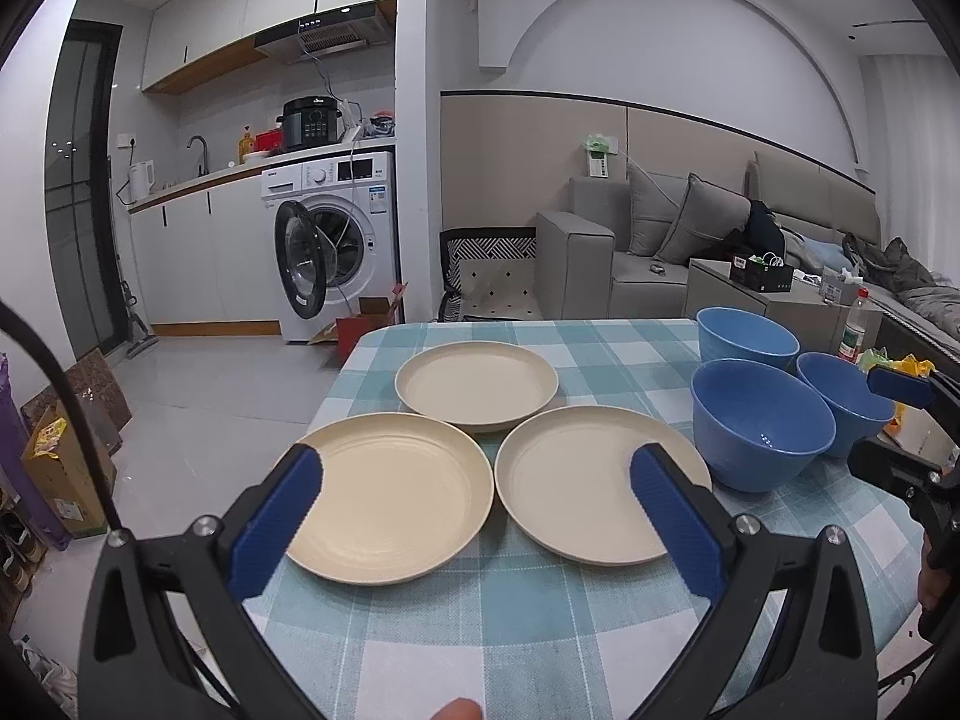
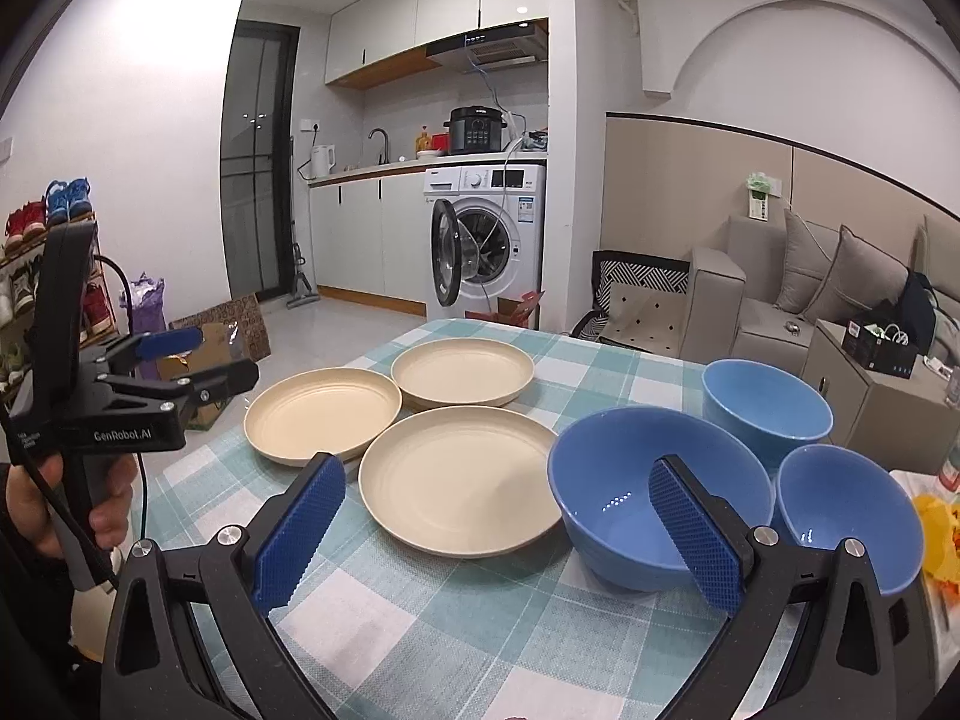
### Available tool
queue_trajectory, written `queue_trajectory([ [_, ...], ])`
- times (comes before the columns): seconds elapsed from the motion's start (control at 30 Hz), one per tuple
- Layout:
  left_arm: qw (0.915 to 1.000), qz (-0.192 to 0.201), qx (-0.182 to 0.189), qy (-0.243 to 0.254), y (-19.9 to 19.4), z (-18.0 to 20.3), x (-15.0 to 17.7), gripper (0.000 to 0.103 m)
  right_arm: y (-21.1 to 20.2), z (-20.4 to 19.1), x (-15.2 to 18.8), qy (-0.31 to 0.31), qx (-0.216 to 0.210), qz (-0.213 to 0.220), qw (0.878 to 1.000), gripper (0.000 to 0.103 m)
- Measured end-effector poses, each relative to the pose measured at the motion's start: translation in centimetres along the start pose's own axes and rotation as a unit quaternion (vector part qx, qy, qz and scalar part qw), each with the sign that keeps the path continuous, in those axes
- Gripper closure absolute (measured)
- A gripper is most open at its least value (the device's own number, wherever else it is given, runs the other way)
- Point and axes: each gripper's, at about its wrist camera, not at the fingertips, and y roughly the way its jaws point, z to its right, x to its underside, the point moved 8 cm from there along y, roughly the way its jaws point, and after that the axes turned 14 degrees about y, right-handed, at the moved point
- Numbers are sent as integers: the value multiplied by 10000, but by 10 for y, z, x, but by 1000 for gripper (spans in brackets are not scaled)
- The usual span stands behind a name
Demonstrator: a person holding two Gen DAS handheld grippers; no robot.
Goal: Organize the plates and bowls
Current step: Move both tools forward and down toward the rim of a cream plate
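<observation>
Three cream plates lie flat on the checked tablecloth [image 1: 540,612]: a left plate [image 1: 390,498], a right plate [image 1: 594,480] and a far plate [image 1: 477,384]. Three blue bowls stand upright to their right: a near one [image 1: 762,426], a far one [image 1: 747,339] and a right one [image 1: 846,396]. My left gripper [image 1: 474,480] is open and empty, above the near edges of the two front plates. My right gripper [image 2: 495,492] is open and empty, between the right plate [image 2: 459,480] and the near bowl [image 2: 654,492]. The left gripper also shows in the right wrist view [image 2: 204,354].
The table's left edge [image 1: 336,396] drops to the tiled floor. A washing machine [image 1: 336,240] with its door open stands behind. A grey sofa [image 1: 690,240] and a low cabinet [image 1: 774,294] lie at the right. Yellow wrapping [image 2: 942,528] lies beside the bowls.
</observation>
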Motion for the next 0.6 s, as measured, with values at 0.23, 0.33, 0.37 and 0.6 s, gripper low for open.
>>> queue_trajectory([
  [0.23,9999,-133,-95,-37,13,-19,-4,0,18,-4,-17,-26,4,-67,10000,0],
  [0.33,9997,-190,-58,-139,20,-27,-5,0,25,-9,-26,-84,-30,-80,9999,0],
  [0.37,9996,-213,-80,-140,23,-31,-6,0,28,-11,-29,-126,-45,-108,9999,0],
  [0.6,9993,-238,-234,-160,38,-48,-17,0,46,-29,-51,-315,-390,-390,9980,0],
])
